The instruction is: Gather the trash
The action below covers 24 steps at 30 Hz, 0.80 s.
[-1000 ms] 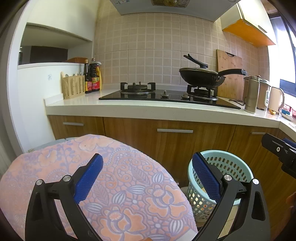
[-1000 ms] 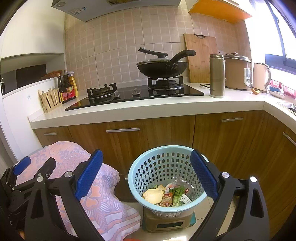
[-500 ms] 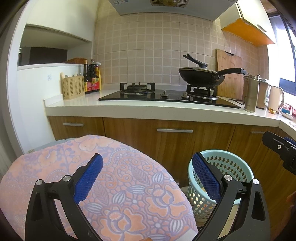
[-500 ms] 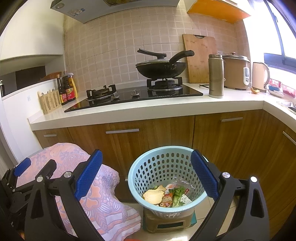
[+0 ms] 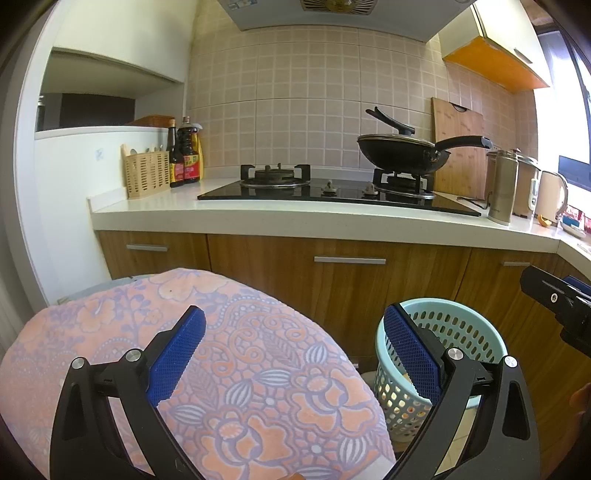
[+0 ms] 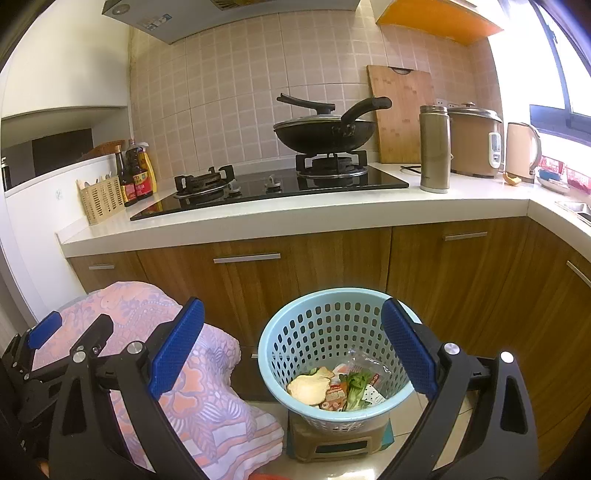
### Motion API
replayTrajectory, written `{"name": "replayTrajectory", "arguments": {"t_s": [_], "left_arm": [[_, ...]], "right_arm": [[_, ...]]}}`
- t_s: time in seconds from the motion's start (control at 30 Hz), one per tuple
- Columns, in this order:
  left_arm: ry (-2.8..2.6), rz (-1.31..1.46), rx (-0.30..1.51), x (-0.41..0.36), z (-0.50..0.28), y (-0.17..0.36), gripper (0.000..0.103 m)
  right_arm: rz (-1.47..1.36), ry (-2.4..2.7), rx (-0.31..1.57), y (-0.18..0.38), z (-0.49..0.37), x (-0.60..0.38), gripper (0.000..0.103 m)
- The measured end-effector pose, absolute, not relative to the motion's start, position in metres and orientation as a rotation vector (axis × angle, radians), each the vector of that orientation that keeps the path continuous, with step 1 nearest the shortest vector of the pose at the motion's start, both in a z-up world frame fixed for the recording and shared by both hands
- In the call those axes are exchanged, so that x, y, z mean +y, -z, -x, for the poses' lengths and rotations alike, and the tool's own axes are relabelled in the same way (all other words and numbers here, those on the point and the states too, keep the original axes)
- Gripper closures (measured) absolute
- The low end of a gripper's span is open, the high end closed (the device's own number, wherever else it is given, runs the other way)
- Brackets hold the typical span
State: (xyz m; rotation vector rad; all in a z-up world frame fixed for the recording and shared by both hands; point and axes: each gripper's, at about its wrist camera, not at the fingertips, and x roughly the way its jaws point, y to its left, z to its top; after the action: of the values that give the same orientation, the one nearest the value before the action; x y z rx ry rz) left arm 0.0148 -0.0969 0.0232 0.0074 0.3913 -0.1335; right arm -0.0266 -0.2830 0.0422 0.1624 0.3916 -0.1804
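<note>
No writing can be read. The bottles (image 6: 136,173) at the counter's left end carry red labels, the hood (image 6: 155,20) has a sticker on its front edge, and the wrappers (image 6: 338,393) in the basket (image 6: 280,332) show red print, all too small or blurred to make out

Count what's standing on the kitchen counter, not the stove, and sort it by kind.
Sauce bottles: 3
Utensil basket: 1
Steel flask: 1
Rice cooker: 1
Electric kettle: 1
Cutting board, leaning on the wall: 1
Total: 8
Small items at the far right corner are too blurred to count.
</note>
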Motion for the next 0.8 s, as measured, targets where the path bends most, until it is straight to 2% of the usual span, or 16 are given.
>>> {"name": "replayTrajectory", "arguments": {"t_s": [0.8], "left_arm": [[0.13, -0.003, 0.392, -0.0923, -0.0152, -0.0225, 0.009]], "right_arm": [[-0.163, 0.173, 0.391, -0.0418, 0.0261, -0.2829, 0.01]]}}
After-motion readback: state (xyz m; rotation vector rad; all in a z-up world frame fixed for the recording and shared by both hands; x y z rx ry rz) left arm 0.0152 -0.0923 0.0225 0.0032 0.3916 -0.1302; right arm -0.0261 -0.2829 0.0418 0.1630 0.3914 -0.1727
